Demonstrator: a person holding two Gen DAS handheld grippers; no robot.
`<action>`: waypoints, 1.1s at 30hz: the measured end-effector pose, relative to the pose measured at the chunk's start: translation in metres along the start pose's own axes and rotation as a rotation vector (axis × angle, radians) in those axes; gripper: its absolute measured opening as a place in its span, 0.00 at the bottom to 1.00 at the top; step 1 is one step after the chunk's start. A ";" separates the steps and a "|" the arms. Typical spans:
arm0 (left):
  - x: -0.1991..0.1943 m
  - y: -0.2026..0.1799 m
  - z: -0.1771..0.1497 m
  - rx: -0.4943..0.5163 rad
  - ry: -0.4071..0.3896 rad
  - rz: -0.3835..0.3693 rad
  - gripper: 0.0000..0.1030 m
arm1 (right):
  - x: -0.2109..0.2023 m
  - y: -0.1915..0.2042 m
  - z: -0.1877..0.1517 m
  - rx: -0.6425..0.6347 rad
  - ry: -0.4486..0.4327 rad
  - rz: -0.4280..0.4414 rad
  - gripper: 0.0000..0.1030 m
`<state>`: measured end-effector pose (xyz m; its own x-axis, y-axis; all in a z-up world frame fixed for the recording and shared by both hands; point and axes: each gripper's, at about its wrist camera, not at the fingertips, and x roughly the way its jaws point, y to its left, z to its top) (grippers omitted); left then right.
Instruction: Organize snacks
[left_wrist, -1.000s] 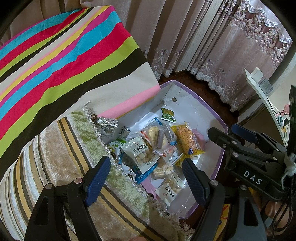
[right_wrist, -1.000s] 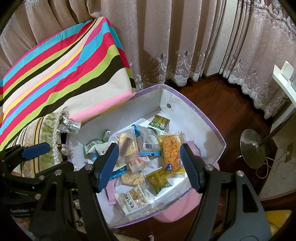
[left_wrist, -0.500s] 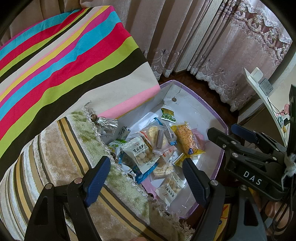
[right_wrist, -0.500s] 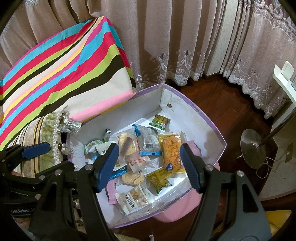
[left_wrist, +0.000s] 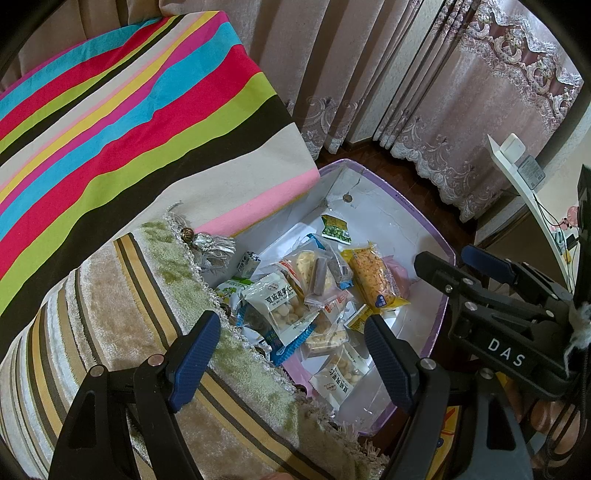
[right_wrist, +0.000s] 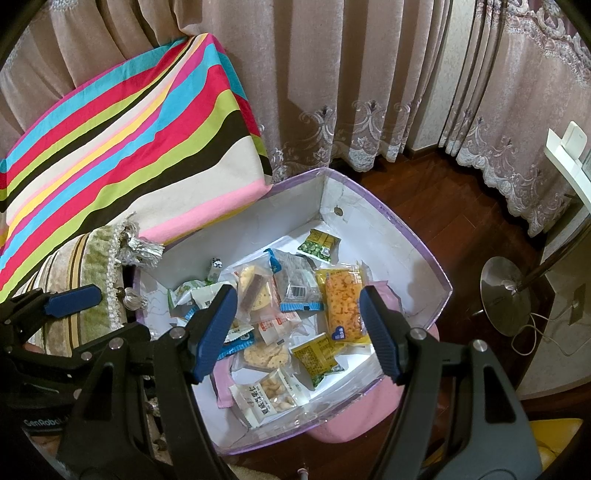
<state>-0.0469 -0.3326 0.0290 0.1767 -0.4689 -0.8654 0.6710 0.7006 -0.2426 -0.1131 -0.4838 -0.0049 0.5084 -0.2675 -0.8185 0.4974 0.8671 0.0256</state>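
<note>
A white box with a purple rim (right_wrist: 417, 240) (left_wrist: 424, 218) sits on a pink stool and holds several snack packets. Among them are a long yellow cracker pack (right_wrist: 343, 302) (left_wrist: 373, 277), a green pea packet (right_wrist: 319, 245) (left_wrist: 335, 229), a white nut packet (right_wrist: 266, 397) (left_wrist: 282, 306) and a cake slice pack (right_wrist: 255, 288). My right gripper (right_wrist: 297, 332) is open and empty, held above the box. My left gripper (left_wrist: 291, 354) is open and empty, above the box's near left edge and the cushion.
A striped, fringed cushion (left_wrist: 110, 314) and a bright striped cover (left_wrist: 129, 110) lie left of the box. Curtains (right_wrist: 332, 92) hang behind. A lamp base (right_wrist: 506, 295) with cable stands on the dark wood floor at the right. A white shelf (left_wrist: 517, 166) is at the far right.
</note>
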 end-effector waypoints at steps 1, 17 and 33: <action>0.000 0.000 0.000 0.000 0.000 0.000 0.79 | 0.000 0.000 0.000 0.000 -0.001 0.000 0.69; 0.000 0.000 0.000 -0.002 -0.001 0.002 0.79 | 0.000 0.001 0.000 -0.001 0.002 0.003 0.70; 0.001 -0.001 -0.003 0.016 -0.015 0.007 0.79 | 0.003 0.002 -0.001 -0.001 0.008 0.004 0.71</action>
<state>-0.0493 -0.3323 0.0275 0.1925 -0.4720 -0.8603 0.6811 0.6954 -0.2292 -0.1118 -0.4827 -0.0083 0.5042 -0.2610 -0.8232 0.4947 0.8686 0.0277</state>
